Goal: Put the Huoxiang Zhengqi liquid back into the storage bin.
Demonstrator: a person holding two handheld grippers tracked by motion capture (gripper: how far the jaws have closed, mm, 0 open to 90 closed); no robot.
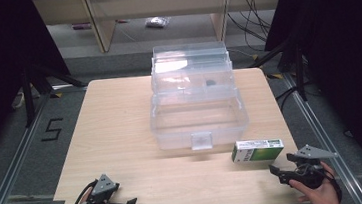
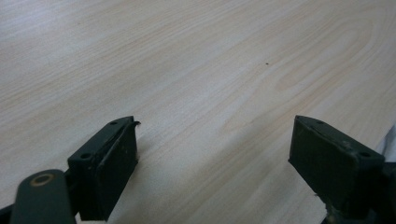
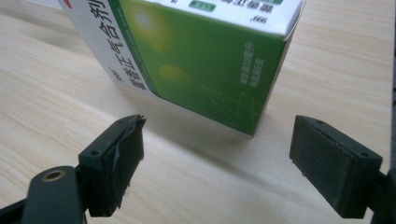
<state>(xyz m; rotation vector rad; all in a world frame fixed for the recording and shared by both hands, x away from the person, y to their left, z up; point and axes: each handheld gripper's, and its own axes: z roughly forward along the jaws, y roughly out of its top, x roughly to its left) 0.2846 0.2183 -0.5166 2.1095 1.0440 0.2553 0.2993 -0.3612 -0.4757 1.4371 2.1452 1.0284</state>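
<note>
A green and white carton (image 1: 257,150) lies on the wooden table (image 1: 120,118) near its front right, just in front of a clear plastic box (image 1: 198,115) whose lid (image 1: 190,66) stands open. My right gripper (image 1: 275,169) sits close behind the carton, held by a hand at the table's front right corner. In the right gripper view the carton (image 3: 201,60) lies just beyond the open gripper (image 3: 217,140), with nothing between the jaws. My left gripper (image 1: 132,203) rests at the front left edge. It is open (image 2: 215,140) over bare wood.
The clear box has a latch (image 1: 201,140) on its front wall and a small dark object (image 1: 211,83) inside the lid section. A floor marking "5" (image 1: 51,129) lies left of the table. Tripod legs (image 1: 32,86) stand at both sides.
</note>
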